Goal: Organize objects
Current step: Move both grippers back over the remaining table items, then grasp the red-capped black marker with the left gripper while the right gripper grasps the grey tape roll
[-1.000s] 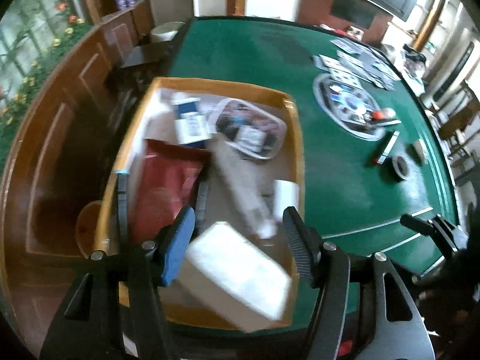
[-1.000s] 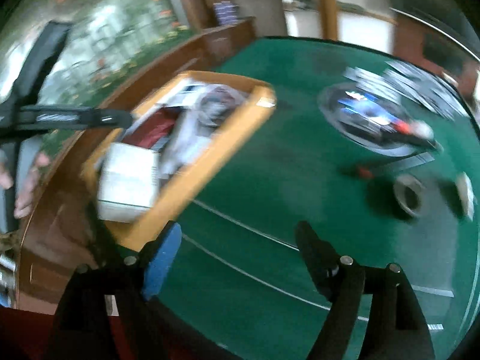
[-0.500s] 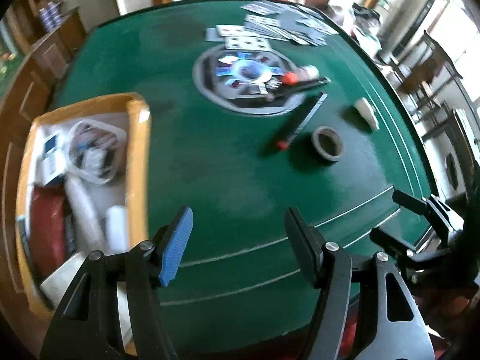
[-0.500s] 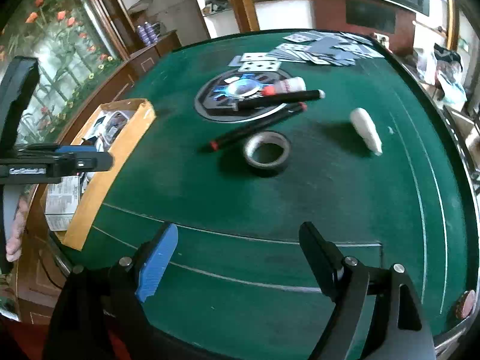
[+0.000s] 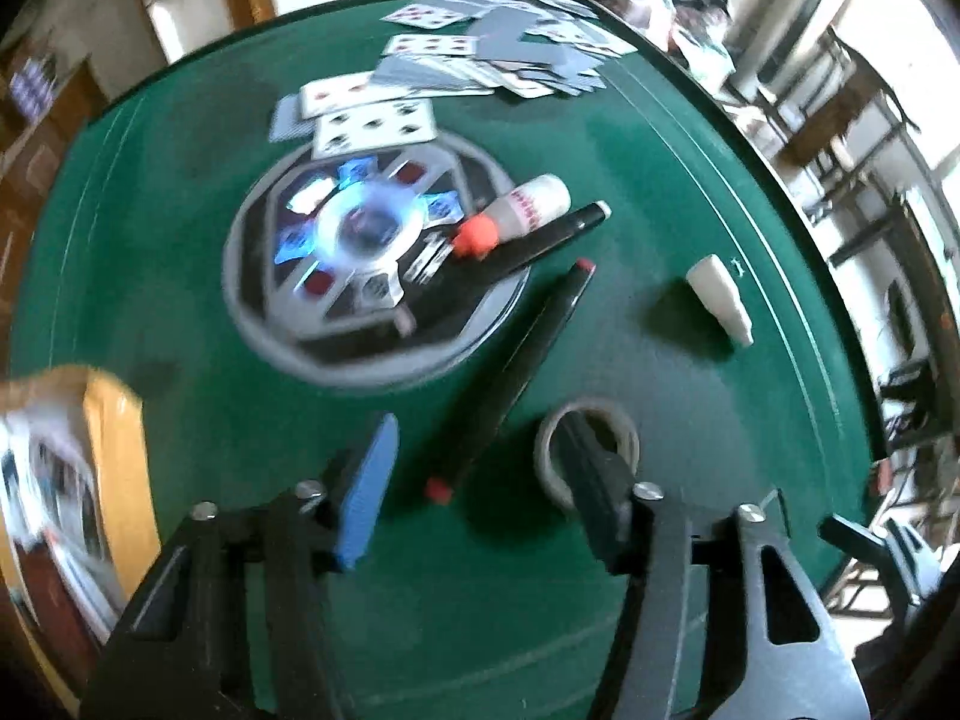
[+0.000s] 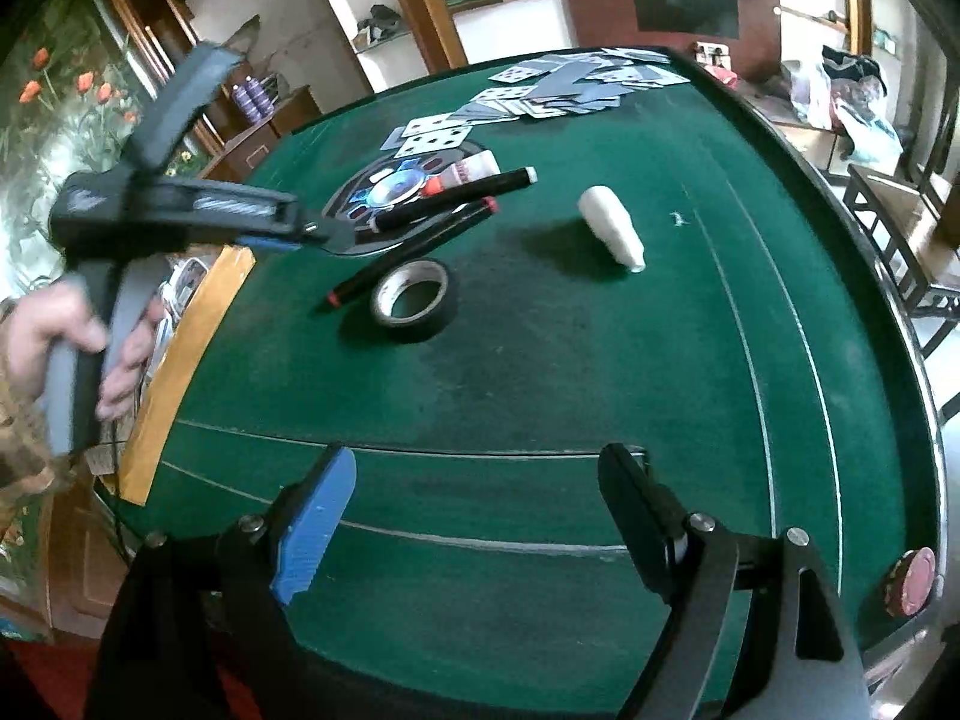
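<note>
Black tape roll (image 5: 587,450) now under the left claw (image 5: 480,450), its empty jaws just narrowed; box behind.

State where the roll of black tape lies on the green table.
In the right wrist view the roll of black tape lies flat on the felt left of centre, beside the red-tipped black pen, nearer than the white bottle.

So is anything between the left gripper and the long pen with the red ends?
Nothing visible. The left gripper hangs open just above the pen's near end, bare green felt below; the tape roll lies beside, not between.
</note>
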